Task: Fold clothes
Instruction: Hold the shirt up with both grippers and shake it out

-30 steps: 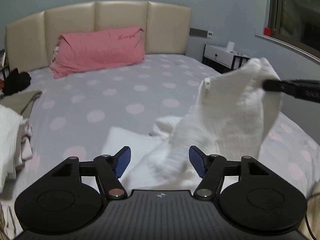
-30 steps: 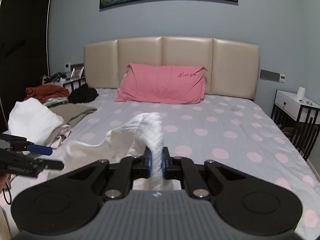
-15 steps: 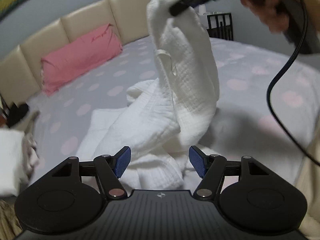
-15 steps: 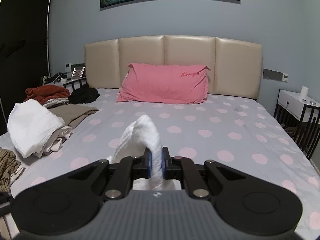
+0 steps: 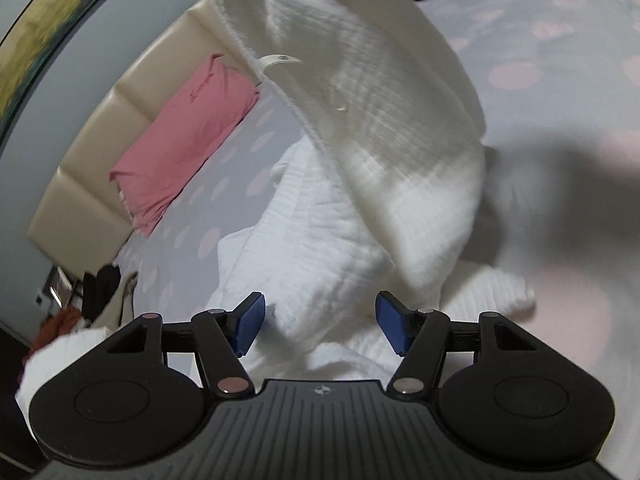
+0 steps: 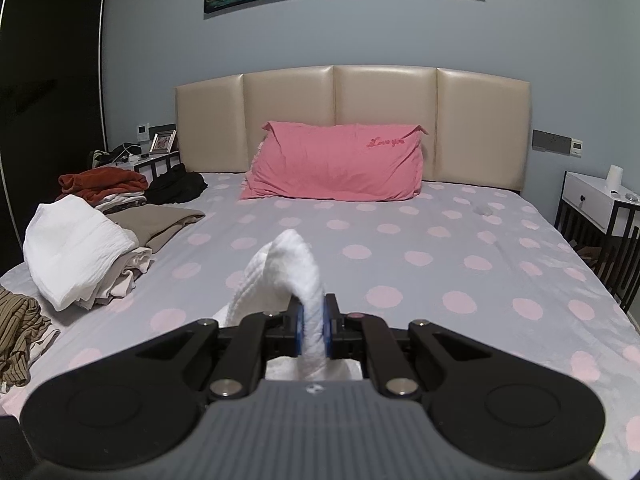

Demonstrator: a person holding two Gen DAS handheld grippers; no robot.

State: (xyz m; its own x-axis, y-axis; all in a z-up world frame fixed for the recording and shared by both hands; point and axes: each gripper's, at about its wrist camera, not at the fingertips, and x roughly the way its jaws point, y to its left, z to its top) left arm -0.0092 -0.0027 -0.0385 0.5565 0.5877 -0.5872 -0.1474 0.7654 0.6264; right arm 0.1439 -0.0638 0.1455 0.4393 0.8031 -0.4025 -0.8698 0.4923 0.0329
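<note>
The white garment [image 5: 360, 168] hangs as a twisted rope of waffle-textured cloth, its top lifted off the bed [image 6: 420, 248] and its lower bulk still slumped on the polka-dot sheet. The right gripper [image 6: 314, 330] has it pinched hard: the jaws are closed tight on a thick fold, and a hump of cloth rises past them toward twelve o'clock in the right wrist view. The left gripper [image 5: 318, 326] sits low at the foot of the heap with its jaws spread wide and nothing between them; the cloth lies just ahead, from twelve round to one o'clock.

To my eye the step is finding a second hold so the piece can be opened out. The left one should go for a true edge or corner, not the bunched middle, since a grab there would only lock in the twist. A small hanging loop [image 5: 278, 60] shows high on the raised part, which likely marks the collar.

Out at ten o'clock in the right wrist view lies a pile of folded clothes [image 6: 80, 248], and the pink pillow [image 6: 336, 166] rests against the headboard at twelve.
</note>
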